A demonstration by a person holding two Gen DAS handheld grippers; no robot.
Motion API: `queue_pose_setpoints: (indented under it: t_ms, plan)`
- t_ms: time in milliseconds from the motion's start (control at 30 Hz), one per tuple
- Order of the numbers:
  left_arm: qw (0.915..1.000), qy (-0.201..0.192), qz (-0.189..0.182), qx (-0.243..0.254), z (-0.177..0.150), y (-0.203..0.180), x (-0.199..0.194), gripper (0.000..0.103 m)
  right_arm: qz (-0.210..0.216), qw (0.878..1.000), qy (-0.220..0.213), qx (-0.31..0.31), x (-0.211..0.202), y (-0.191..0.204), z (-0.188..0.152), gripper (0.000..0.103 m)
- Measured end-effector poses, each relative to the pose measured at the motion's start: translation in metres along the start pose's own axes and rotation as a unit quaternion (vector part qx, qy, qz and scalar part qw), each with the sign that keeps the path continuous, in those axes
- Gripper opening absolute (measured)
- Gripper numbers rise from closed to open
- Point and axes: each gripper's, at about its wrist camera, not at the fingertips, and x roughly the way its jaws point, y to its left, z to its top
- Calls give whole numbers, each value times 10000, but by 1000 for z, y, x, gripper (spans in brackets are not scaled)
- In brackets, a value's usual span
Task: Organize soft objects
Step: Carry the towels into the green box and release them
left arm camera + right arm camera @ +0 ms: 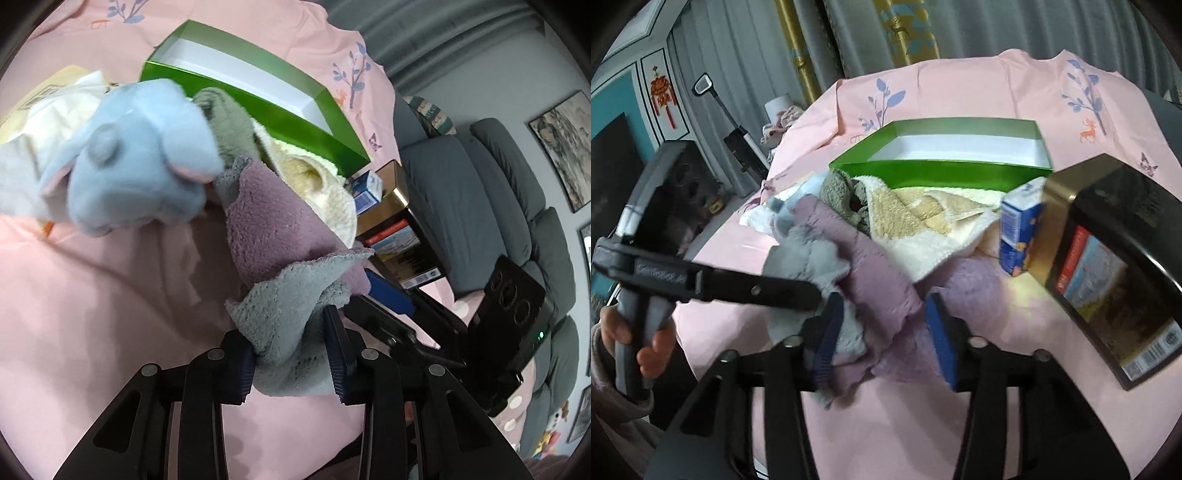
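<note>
Left gripper (295, 350) is pinching a fluffy two-sided cloth, grey on one face and mauve on the other (284, 280), both blue ribbed pads pressing into a bunched grey fold. Cloth is lying on a pink printed tablecloth (92, 314). A light-blue plush toy (140, 155) is sitting just beyond it, blurred. Behind that a cream and tan terry towel (317, 184) is resting against a shallow green box with a white inside (255, 88). The right gripper (388, 295) is reaching in beside the cloth's mauve edge; contact unclear.
</note>
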Motion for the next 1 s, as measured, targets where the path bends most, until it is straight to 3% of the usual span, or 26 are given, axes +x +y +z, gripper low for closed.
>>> queue_pose_setpoints:
  t_ms: [33,100,133,333,500,733,867,1000]
  plan:
    - [10000,5,11,-7,-2,2,-1,34,-28,10000,37,-47,2,2,-1,34]
    - [10000,10,-15,-49,-4,4,-2,34,-65,9997,85,-224,3,8,-3,10]
    - [10000,9,-17,-53,-6,4,-2,34,-68,9996,87,-263,2,11,-4,9]
    - [9996,-222,-106,160,-8,-10,-22,34,86,9987,-226,-451,-26,29,4,7]
    - [9971,-543,-182,501,11,-34,-49,34,252,9960,-664,-543,-49,39,30,7]
    - [9900,-1014,17,979,83,-71,-70,34,98,9875,-1326,-844,-59,37,94,7]
    - [9890,-1079,159,1004,132,-81,-62,34,-59,9860,-1485,-763,-52,21,129,7]
    - [9897,-999,330,966,164,-74,-46,34,-244,9878,-1380,-684,-31,4,152,7]
